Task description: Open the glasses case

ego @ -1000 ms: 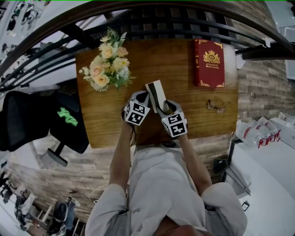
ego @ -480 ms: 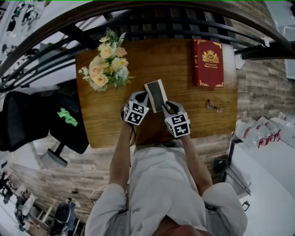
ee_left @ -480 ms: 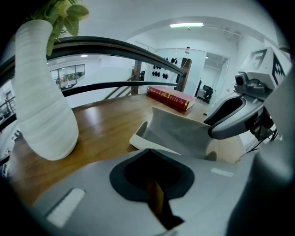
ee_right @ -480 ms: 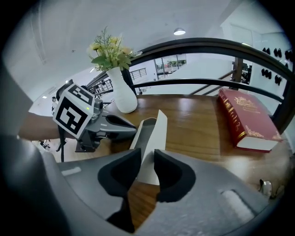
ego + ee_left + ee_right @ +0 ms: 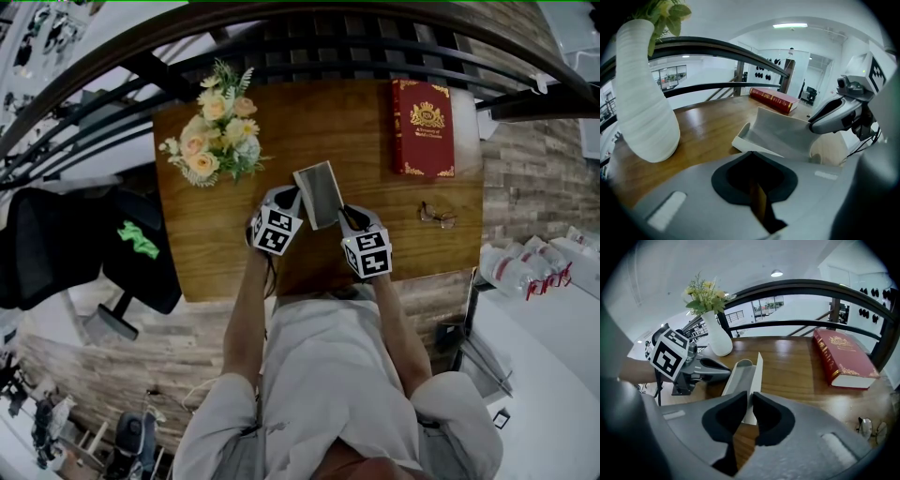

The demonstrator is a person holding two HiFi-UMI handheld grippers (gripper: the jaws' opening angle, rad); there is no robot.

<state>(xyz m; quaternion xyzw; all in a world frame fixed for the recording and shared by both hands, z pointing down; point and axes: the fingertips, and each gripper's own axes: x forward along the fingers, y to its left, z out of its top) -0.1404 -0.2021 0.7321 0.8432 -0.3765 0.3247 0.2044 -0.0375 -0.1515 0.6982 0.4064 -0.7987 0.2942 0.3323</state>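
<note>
White glasses case (image 5: 740,378) flap pinched in right claw (image 5: 750,394), just closing.

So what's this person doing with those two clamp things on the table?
A person is opening a white glasses case on a wooden table with two hand-held grippers. The left gripper pinches the case's near edge to steady it. The right gripper has just been closing its jaws on the thin edge of the raised lid. A pair of eyeglasses lies apart, to the right.
</note>
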